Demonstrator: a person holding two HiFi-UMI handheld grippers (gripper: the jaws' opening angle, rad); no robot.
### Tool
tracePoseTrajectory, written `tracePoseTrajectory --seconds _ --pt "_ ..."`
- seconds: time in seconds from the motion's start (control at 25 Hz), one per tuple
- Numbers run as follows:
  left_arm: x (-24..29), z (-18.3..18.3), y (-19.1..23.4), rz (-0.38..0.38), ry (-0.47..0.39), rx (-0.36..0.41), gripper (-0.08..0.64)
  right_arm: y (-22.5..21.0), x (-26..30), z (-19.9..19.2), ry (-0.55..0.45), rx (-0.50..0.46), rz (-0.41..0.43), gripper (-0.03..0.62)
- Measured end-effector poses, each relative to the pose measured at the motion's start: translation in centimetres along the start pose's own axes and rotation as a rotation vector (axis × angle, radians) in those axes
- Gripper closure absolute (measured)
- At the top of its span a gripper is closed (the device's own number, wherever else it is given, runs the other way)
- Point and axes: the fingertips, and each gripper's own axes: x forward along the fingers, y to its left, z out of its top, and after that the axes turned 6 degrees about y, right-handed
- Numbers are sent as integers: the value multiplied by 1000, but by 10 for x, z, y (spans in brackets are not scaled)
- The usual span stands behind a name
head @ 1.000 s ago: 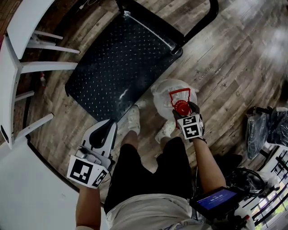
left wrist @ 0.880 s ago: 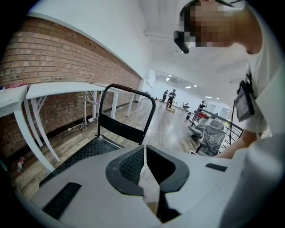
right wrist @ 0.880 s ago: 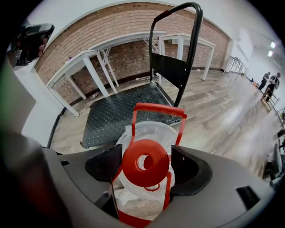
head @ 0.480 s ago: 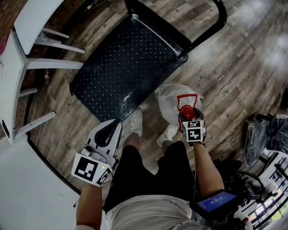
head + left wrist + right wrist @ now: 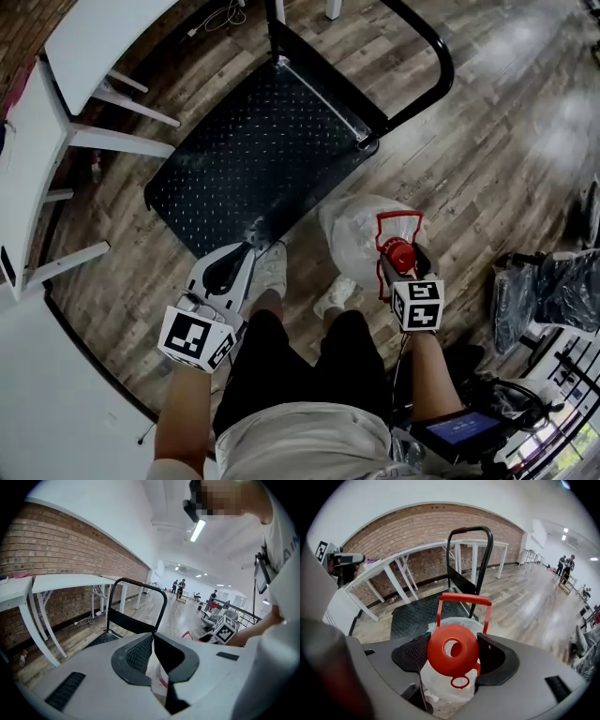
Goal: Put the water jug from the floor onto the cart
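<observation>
Head view: up comes the right gripper (image 5: pixel 401 257) just off the near corner of the cart (image 5: pixel 253 141), fingers clamped on the neck of the water jug (image 5: pixel 352 230). The jug has risen with it and looks clear of the floor (image 5: pixel 487 141). The left gripper (image 5: pixel 249 253) hovers at the cart's near edge. Left gripper view: fingers drawn together, nothing held, the cart's handle (image 5: pixel 140 584) ahead. Right gripper view: fingers wide around the neck under the red cap (image 5: pixel 452 651), jug dangling, the cart's deck (image 5: pixel 412 613) just beyond. The lift is on, and a swing over that deck looks next.
</observation>
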Motion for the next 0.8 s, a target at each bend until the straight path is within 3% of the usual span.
tracePoseTrajectory --seconds 0.24,0.44,0.8 --pt "-9 13 10 22 -48 -22 545 18 -63 67 -66 -112 17 279" --pt "-17 8 25 48 -62 -51 545 36 -83 127 -139 -204 61 279" --pt "-36 -18 66 142 -38 -109 545 70 -16 208 -176 -311 127 279"
